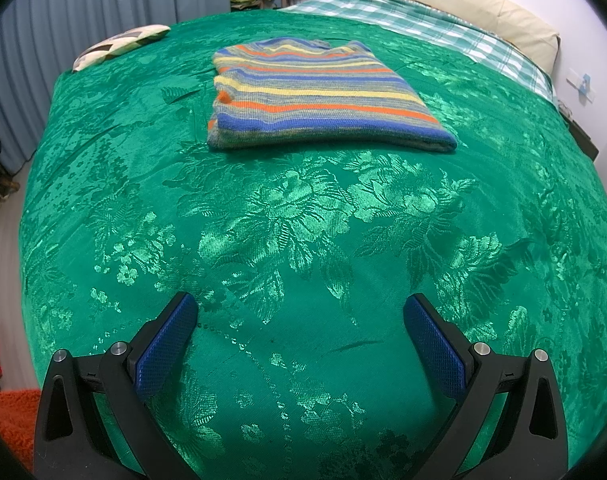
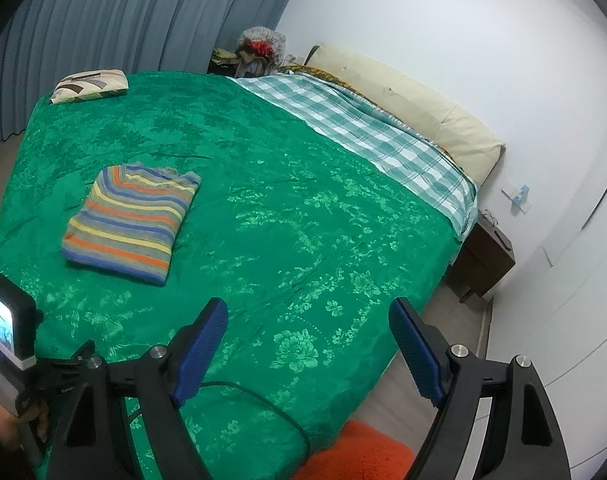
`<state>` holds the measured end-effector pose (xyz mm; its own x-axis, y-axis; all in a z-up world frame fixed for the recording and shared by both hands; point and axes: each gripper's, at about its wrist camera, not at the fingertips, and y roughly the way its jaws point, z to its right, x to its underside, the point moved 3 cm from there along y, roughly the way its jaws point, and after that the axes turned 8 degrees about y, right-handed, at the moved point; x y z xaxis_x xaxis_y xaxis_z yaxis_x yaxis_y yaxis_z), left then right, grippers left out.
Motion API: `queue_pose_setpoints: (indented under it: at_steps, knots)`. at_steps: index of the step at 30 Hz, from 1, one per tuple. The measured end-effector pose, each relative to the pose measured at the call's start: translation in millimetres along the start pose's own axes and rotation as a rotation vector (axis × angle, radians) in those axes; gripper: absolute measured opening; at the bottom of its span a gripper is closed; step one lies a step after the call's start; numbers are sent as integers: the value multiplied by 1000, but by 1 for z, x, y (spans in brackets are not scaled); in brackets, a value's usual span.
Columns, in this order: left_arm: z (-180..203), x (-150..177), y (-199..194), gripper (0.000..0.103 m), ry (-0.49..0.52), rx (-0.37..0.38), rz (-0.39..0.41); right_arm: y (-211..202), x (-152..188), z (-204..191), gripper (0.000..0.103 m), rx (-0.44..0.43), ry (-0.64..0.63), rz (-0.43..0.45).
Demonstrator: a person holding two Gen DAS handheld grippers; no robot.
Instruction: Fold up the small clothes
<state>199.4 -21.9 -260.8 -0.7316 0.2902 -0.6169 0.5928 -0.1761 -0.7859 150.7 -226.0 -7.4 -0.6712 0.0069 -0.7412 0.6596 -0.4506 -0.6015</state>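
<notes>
A striped knit sweater is seen lying folded into a neat rectangle on the green floral bedspread, toward the far side from both grippers. The left gripper is held spread wide with nothing between its blue pads, well short of the garment. The right gripper is likewise released and empty, angled off toward the bed's edge. The fold is judged finished, though any loose edge on the far side is hidden. No further garment is visible; another would have to be fetched.
</notes>
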Motion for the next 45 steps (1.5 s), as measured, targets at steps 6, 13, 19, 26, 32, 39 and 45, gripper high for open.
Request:
queue_pose_setpoints:
  at_steps: [6, 13, 19, 26, 32, 39, 45]
  knots:
    - [0, -1, 0, 102, 2, -2, -12, 7, -1, -4, 82, -6, -4, -11]
    - [-38, -43, -26, 101, -66, 83, -5, 42, 6, -18, 82, -309, 65, -76]
    - [-110, -125, 19, 101, -237, 190, -28, 121, -20, -37, 82, -593, 186, -167]
    - [-127, -175, 110, 100, -161, 137, -167, 261, -63, -119, 82, -890, 256, -382]
    - [-118, -191, 131, 34, -192, 245, -159, 345, -59, -185, 52, -944, 349, -519]
    - [-101, -209, 86, 16, -136, 242, -39, 309, -79, -195, 25, -862, 235, -381]
    - [-91, -220, 57, 21, -95, 231, 16, 273, -103, -175, 25, -858, 200, -295]
